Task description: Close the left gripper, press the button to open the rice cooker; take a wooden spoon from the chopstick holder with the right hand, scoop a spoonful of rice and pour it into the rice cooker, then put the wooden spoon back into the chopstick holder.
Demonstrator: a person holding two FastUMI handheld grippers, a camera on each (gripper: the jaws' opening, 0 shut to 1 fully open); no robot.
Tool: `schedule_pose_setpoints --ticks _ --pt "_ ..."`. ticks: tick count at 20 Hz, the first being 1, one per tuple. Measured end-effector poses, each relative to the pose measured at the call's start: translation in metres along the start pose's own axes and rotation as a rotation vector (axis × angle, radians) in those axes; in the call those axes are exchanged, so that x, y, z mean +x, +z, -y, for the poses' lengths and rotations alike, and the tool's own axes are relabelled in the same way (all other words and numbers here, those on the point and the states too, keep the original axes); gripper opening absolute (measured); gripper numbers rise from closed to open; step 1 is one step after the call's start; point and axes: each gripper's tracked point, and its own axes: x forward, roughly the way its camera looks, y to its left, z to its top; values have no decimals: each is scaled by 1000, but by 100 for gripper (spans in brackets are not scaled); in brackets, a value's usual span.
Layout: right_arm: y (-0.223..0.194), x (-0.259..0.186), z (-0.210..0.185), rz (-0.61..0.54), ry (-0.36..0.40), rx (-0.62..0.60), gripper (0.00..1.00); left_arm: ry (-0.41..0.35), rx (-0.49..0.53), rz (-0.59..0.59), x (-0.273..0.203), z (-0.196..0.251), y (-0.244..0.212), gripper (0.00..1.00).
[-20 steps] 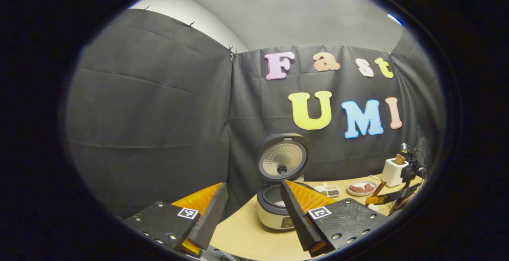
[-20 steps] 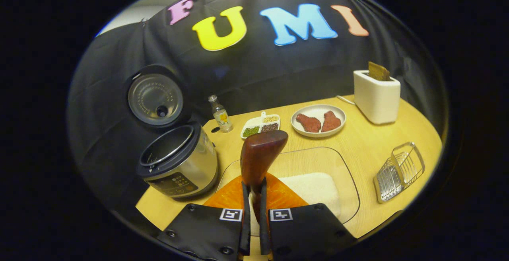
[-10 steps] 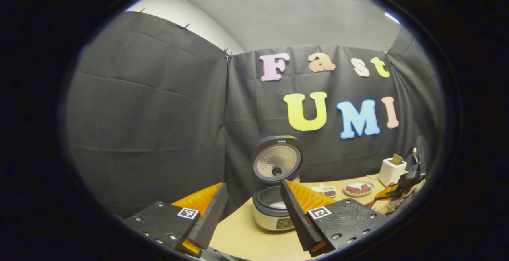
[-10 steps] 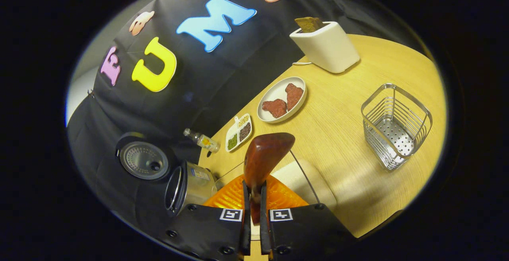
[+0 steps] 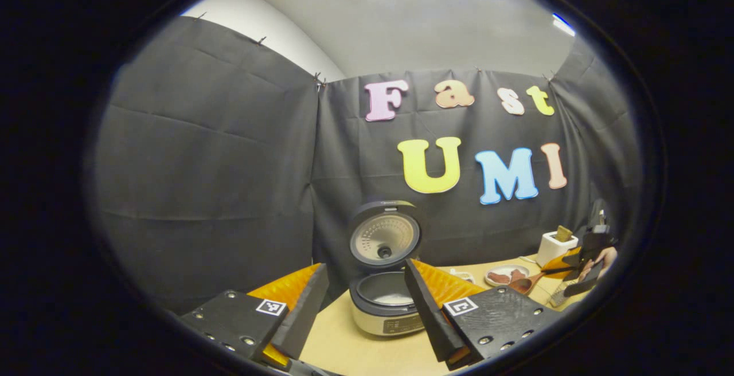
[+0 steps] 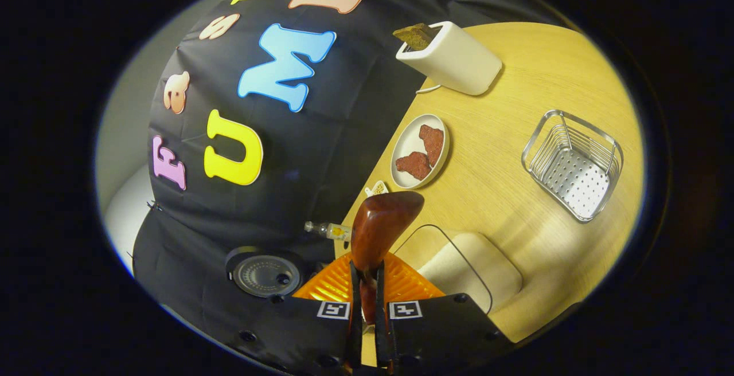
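The rice cooker point(image 5: 383, 310) stands on the table with its lid point(image 5: 384, 237) up; something pale shows inside the pot. My left gripper point(image 5: 364, 307) hangs open in front of it, holding nothing. My right gripper point(image 6: 367, 277) is shut on the handle of the dark wooden spoon point(image 6: 383, 224), and the view is rolled far over to one side. In the left gripper view the right gripper point(image 5: 580, 265) is at the far right, the spoon point(image 5: 523, 284) pointing left. The glass dish of rice point(image 6: 467, 258) lies just beyond the spoon. The wire chopstick holder point(image 6: 573, 164) stands farther right.
A plate with two red pieces point(image 6: 418, 149), a white toaster point(image 6: 453, 58), a small bottle point(image 6: 328, 230) and a little dish of beans point(image 6: 377, 188) stand along the table's back. The cooker lid point(image 6: 264, 274) shows low on the left. Black cloth walls the booth.
My right gripper has rolled further with the spoon, tipping its view; the cooker body has dropped out of that view. In the left gripper view the cooker has slid left and the right gripper has risen slightly.
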Motion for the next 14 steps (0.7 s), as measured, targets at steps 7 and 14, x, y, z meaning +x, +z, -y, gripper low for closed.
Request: schedule_pose_setpoints --ticks 7,14 --pt "-7 10 -57 -21 87 49 11 15 -10 -4 -6 -9 -3 82" --pt "-49 44 -115 -82 151 2 11 67 -18 -12 -15 -39 -8 82"
